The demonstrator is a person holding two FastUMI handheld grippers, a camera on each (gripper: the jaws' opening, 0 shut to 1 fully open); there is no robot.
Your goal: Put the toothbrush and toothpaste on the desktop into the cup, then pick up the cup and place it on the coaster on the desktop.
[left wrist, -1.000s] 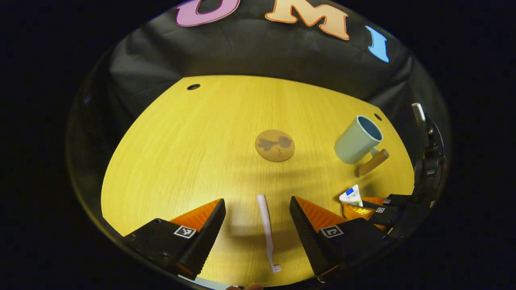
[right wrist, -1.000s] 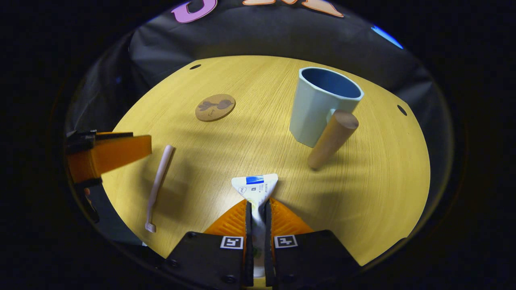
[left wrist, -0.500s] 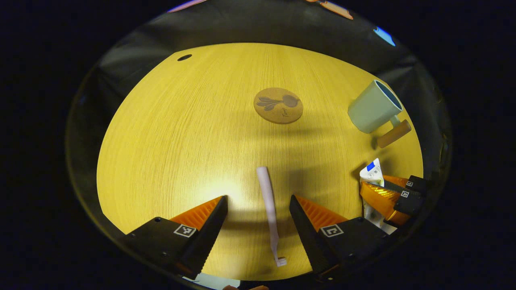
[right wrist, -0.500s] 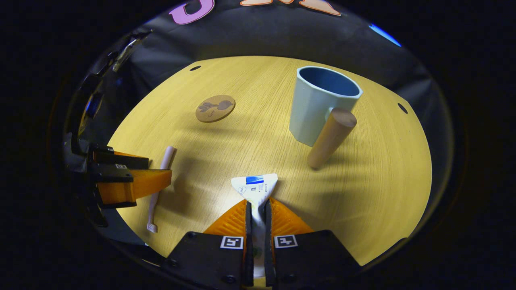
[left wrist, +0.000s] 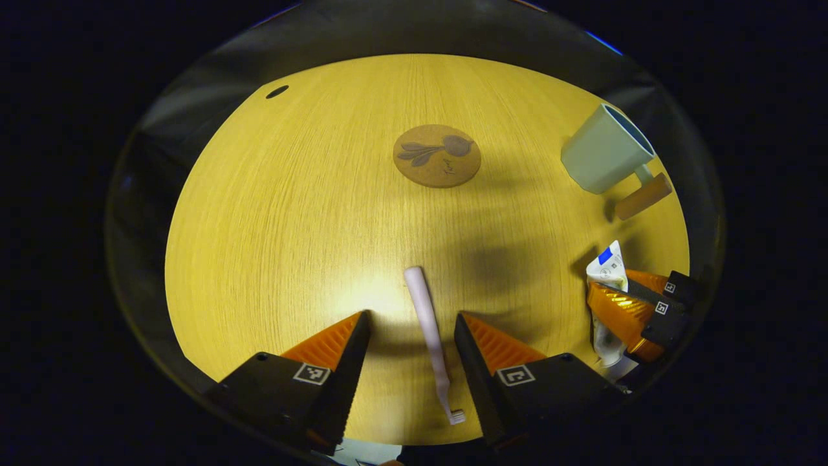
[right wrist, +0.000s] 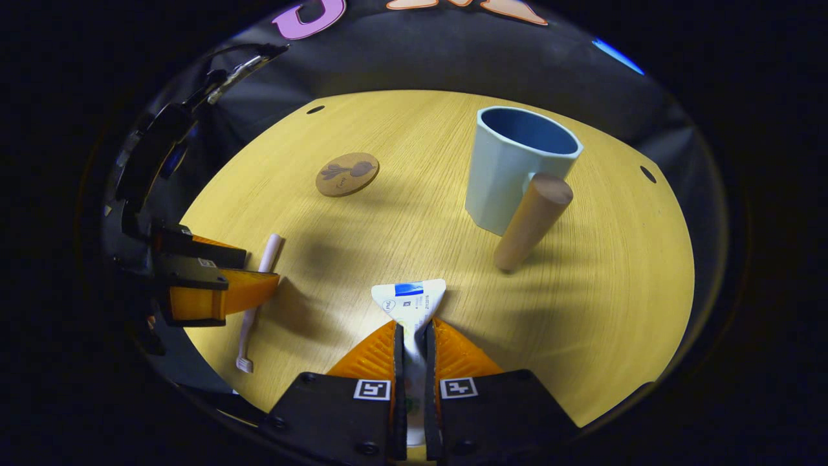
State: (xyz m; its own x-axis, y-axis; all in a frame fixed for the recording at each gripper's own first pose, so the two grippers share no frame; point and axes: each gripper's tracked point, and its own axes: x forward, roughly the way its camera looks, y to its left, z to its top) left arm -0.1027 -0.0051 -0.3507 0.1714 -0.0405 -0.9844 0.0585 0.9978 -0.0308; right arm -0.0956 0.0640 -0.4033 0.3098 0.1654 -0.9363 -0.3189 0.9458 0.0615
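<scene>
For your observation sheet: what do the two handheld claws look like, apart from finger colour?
Left claw and right claw look alike: wedge-shaped ribbed fingers on black blocky bodies, each body bearing small square black-and-white markers. Screw holes dot the bodies.

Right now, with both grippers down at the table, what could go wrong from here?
The left gripper straddles the thin toothbrush lying flat on the table; closing could skid it or scrape wood. The right gripper pinches the toothpaste near one end, so the tube may sag or catch the cup rim.
</scene>
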